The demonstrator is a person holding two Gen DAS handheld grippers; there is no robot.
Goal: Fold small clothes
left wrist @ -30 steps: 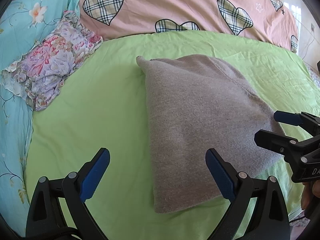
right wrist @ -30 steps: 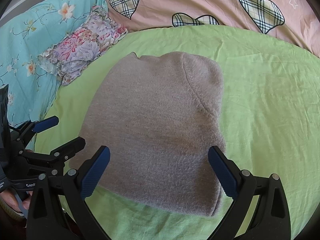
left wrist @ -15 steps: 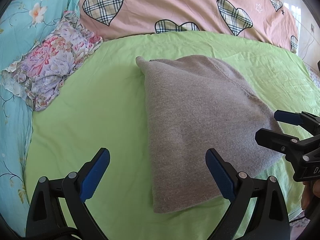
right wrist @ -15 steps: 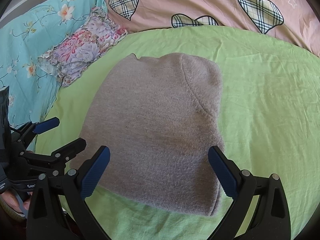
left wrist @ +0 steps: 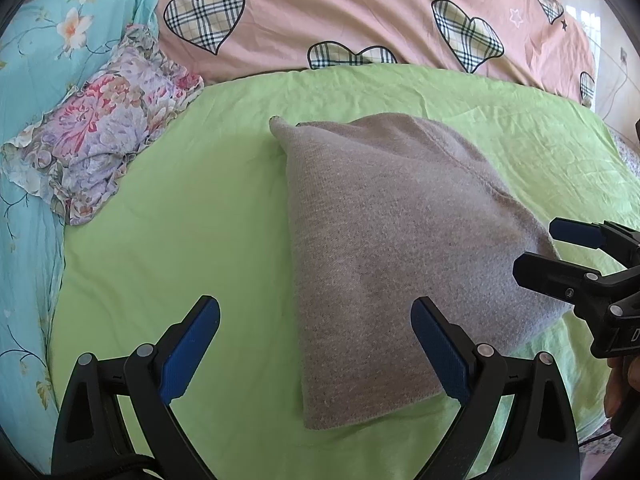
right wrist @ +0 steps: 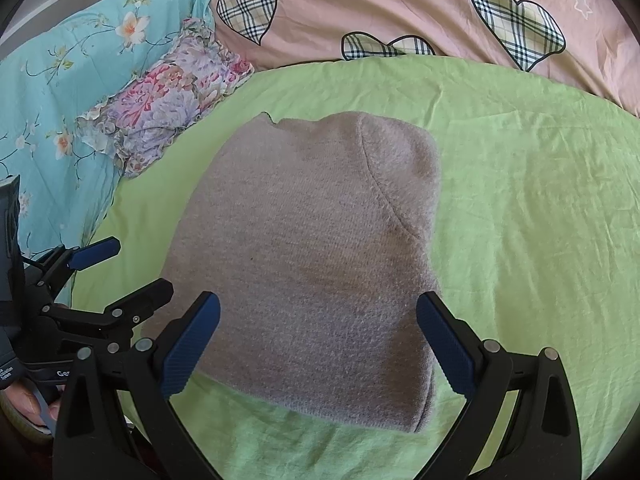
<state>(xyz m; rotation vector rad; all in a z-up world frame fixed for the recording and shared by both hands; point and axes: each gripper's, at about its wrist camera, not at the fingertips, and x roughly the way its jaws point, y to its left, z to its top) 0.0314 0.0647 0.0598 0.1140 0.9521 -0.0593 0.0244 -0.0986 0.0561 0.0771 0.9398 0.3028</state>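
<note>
A grey knitted garment [left wrist: 396, 248] lies folded flat on the green sheet [left wrist: 180, 240]; it also shows in the right wrist view [right wrist: 312, 260]. My left gripper [left wrist: 316, 344] is open and empty, above the garment's near left corner. It shows at the left of the right wrist view [right wrist: 120, 272]. My right gripper [right wrist: 318, 340] is open and empty, above the garment's near edge. It shows at the right of the left wrist view [left wrist: 548, 252]. Neither gripper touches the cloth.
A folded floral garment [left wrist: 104, 136] lies at the far left of the green sheet. A turquoise flowered cover [left wrist: 28, 92] lies left of it. A pink quilt with plaid hearts [left wrist: 360, 12] runs along the back. The green sheet's front edge is close below the grippers.
Almost nothing differs. Both grippers stay open and hold their place over the garment's near edge; the garment has not moved.
</note>
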